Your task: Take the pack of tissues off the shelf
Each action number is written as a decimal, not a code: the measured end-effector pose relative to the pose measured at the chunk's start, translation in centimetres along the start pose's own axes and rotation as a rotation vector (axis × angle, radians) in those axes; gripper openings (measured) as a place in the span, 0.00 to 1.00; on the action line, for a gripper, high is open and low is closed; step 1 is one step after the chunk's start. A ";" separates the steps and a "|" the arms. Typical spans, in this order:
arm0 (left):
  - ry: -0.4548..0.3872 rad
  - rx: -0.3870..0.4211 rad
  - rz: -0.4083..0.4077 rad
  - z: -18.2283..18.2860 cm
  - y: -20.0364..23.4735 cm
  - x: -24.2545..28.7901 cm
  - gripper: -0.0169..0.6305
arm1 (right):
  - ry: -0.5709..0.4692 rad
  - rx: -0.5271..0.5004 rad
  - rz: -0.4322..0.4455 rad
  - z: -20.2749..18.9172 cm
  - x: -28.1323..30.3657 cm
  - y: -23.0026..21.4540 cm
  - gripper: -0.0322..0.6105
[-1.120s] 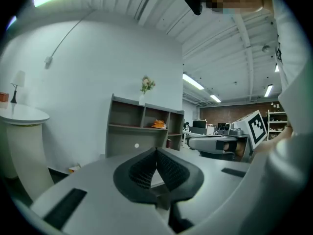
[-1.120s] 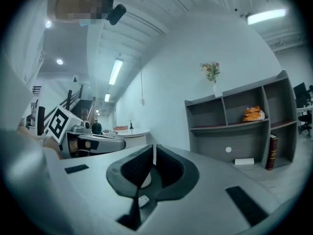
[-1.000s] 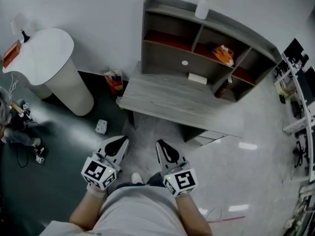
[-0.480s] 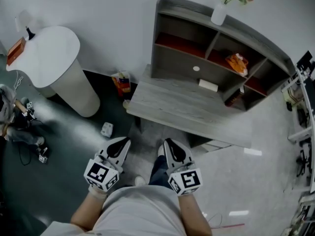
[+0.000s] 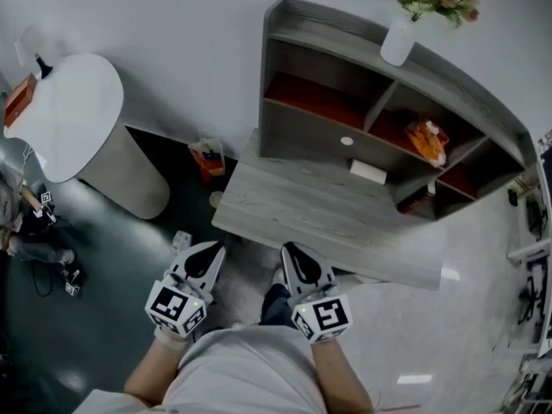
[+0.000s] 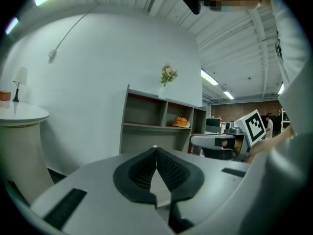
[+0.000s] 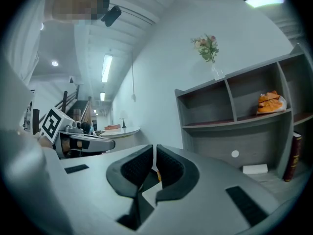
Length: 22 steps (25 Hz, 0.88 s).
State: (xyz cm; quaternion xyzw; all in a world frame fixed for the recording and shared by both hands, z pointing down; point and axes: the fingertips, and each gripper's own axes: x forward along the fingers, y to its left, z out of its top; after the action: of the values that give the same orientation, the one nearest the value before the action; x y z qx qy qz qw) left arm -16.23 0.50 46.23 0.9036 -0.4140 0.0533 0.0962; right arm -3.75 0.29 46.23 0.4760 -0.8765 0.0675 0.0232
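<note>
Tissue pack [image 5: 429, 139]: 1, on shelf [image 5: 345, 26]; left gripper [image 5: 207, 253], right gripper [image 5: 296, 259]: 2, closed.

No word, brand or number can be read anywhere. The only sign-like marks are the black-and-white square markers on the cubes of the left hand-held gripper [image 5: 207, 253] and the right hand-held gripper [image 5: 295, 261] (coded patterns, not letters). The orange pack [image 5: 429, 139] on the shelf [image 5: 332, 102] and the carton [image 5: 207, 158] on the floor carry print too small to read.
</note>
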 end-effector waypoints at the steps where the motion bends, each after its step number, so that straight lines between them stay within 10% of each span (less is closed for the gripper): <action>1: 0.002 -0.002 0.001 0.3 0.4 1.2 0.05 | 0.000 -0.002 0.001 0.3 0.8 -1.0 0.10; 11: -0.004 -0.007 0.019 4.1 2.8 12.3 0.05 | -0.021 -0.039 -0.064 4.3 5.9 -13.3 0.10; 22: -0.021 0.010 -0.034 7.4 0.8 23.4 0.05 | -0.092 -0.125 -0.355 9.9 3.0 -31.0 0.10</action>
State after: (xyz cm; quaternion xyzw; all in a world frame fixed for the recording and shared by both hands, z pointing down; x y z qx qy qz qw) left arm -1.45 -18.92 43.26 0.9115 -0.3993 0.0444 0.0881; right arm 20.86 -20.25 39.70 0.6232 -0.7816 -0.0141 0.0242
